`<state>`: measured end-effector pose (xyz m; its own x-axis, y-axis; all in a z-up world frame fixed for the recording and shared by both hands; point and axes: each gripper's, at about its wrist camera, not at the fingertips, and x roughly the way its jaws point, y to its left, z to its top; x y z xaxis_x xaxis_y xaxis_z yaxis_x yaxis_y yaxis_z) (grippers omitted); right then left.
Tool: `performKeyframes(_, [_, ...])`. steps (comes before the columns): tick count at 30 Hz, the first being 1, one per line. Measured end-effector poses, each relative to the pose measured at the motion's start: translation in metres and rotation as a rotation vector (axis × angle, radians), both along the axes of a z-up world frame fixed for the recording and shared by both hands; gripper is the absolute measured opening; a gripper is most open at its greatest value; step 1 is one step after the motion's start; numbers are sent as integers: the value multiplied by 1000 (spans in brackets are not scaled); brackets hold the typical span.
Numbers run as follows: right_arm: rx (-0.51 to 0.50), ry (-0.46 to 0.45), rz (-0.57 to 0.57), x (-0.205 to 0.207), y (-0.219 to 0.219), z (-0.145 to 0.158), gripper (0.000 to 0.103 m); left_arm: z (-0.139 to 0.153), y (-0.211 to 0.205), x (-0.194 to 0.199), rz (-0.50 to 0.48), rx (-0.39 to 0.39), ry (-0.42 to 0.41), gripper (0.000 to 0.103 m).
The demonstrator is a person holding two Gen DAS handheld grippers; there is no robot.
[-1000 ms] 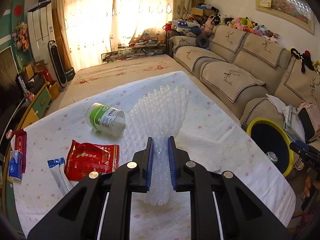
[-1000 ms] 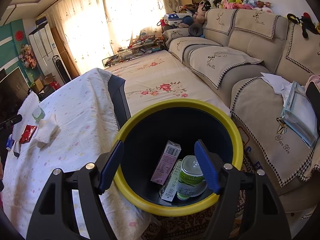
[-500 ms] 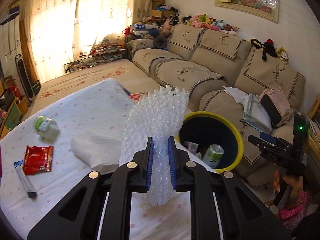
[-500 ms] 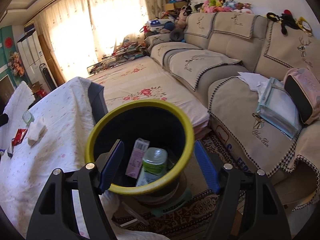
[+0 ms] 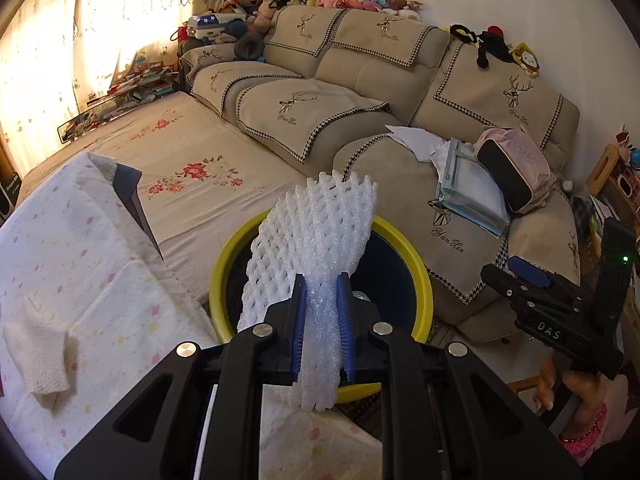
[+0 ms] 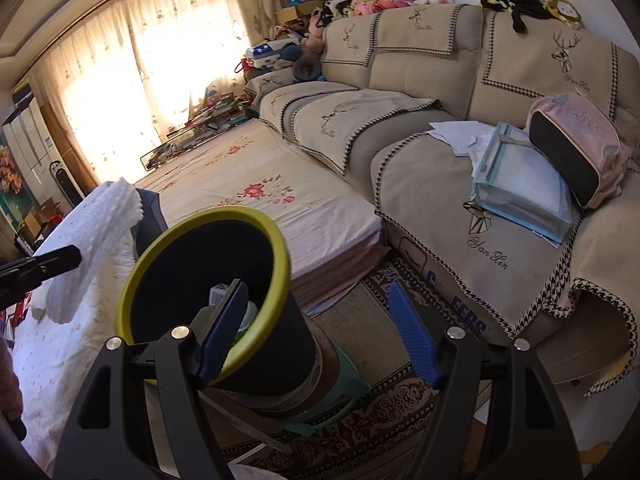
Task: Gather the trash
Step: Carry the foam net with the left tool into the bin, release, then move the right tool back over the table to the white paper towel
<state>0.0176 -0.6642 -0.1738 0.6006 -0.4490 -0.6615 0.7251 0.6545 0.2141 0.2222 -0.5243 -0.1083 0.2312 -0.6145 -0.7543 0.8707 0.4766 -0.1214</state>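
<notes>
My left gripper (image 5: 322,322) is shut on a white foam net sleeve (image 5: 316,228) and holds it over the near rim of the yellow-rimmed black trash bin (image 5: 420,280). In the right wrist view the foam net sleeve (image 6: 92,240) hangs at the left, beside the trash bin (image 6: 276,248), which stands on a green stool. My right gripper (image 6: 320,332) is open and empty, to the right of the bin and above the rug; it also shows in the left wrist view (image 5: 560,300). Some trash lies inside the bin, mostly hidden.
A table with a white spotted cloth (image 5: 60,248) is to the left, with a folded white tissue (image 5: 36,344) on it. A beige sofa (image 5: 360,92) with a pink bag (image 5: 516,168) and papers stands behind. A flowered mattress (image 5: 192,176) lies beyond the bin.
My left gripper has carried the foam net sleeve right, from over the table to the bin. My right gripper has drawn back and to the right, away from the bin opening.
</notes>
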Motion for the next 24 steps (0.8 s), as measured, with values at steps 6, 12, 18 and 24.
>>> performKeyframes(6, [33,2,-20,-8,-16,-12,69,-22,-32,12,11,46,22,28])
performKeyframes(12, [59,12,-20,-5,-21,-22,69,-36,-46,19,22,62,32,44])
performKeyframes(18, [68,16,-13,0,-17,-24,69,-19,-19,16,38,17,-18,51])
performKeyframes(24, [58,29,40,16,-3,-22,69,8,52,6,130,-76,-35,60])
